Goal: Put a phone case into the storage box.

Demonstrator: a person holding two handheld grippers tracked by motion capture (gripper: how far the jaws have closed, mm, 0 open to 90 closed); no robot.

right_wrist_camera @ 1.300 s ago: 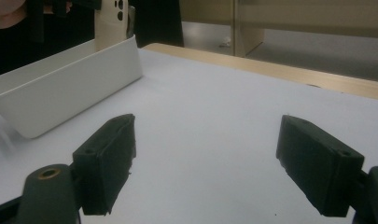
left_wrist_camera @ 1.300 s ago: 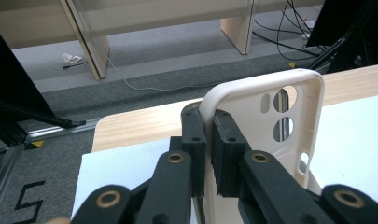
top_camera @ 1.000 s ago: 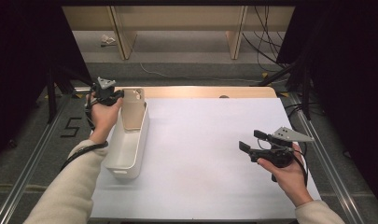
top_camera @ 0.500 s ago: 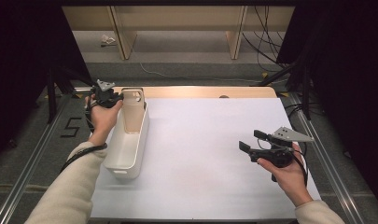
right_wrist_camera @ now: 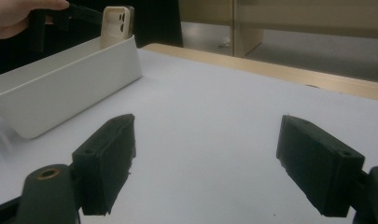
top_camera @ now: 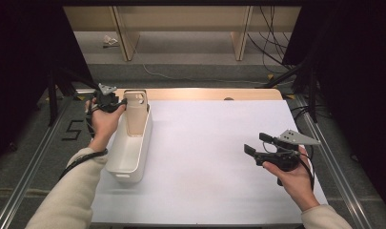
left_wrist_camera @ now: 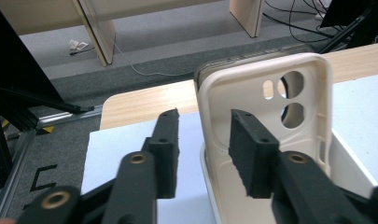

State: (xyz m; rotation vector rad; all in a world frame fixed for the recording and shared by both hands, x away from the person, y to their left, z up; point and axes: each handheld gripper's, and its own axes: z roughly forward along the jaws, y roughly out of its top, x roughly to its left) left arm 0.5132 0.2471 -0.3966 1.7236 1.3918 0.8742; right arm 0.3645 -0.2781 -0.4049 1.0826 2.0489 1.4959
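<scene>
The case's lower part sat hidden inside the bin, behind the near wall. In the left gripper view, the bin was cut off by the bottom and right edges. Whether either pad touched the case was unclear.

White-topped bench with wooden far edge; grey floor beyond, wooden furniture legs, loose cables, dark surrounds.

- Phone cases: one beige phone case, standing upright in the bin.
- Bins: one white bin on the table.
- Tables: one table with a white surface.
- Grippers: two, the left gripper and the right gripper.
</scene>
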